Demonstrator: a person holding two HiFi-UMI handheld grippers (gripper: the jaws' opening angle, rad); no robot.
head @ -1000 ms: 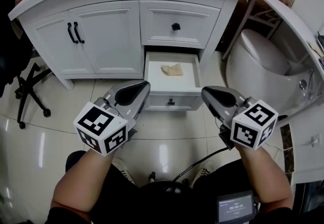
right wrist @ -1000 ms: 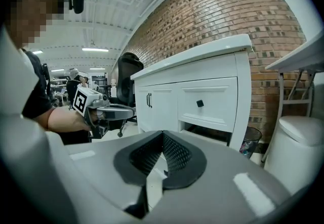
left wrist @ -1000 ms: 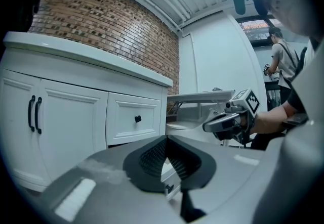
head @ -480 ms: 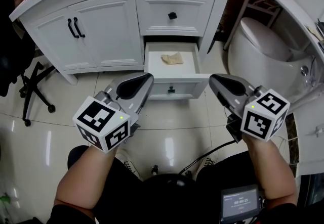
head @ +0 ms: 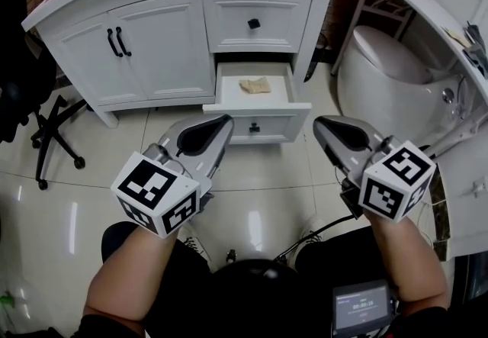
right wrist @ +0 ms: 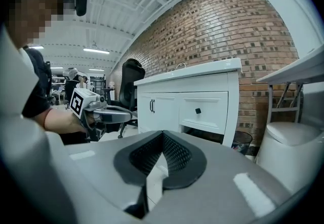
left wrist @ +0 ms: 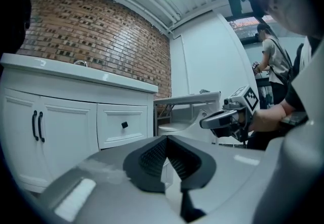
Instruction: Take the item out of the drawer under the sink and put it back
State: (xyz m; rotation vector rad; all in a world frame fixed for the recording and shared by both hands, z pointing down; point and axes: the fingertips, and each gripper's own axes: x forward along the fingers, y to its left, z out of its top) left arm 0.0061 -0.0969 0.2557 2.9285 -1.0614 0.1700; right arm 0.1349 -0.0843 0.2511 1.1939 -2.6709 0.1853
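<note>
The low drawer point(head: 258, 109) of the white vanity stands pulled out, and a crumpled tan item point(head: 255, 85) lies inside it. My left gripper point(head: 226, 122) hovers just in front of the drawer's left corner, shut and holding nothing. On the other side, my right gripper point(head: 318, 126) is level with the drawer's right corner, also shut and empty. In the left gripper view the left gripper point(left wrist: 166, 138) shows its tips together, with the right gripper point(left wrist: 221, 119) beyond. In the right gripper view the right gripper point(right wrist: 162, 133) points at the vanity, and the left gripper point(right wrist: 104, 114) shows at left.
Above the open drawer is a shut drawer with a black knob point(head: 253, 24), and two cabinet doors with black handles point(head: 117, 42) are to its left. A white toilet point(head: 385, 77) stands at right, a black office chair point(head: 34, 119) at left. The floor is glossy tile.
The vanity and drawer have slid upward in the head view. Both grippers stay shut and empty, held in front of the drawer's corners.
</note>
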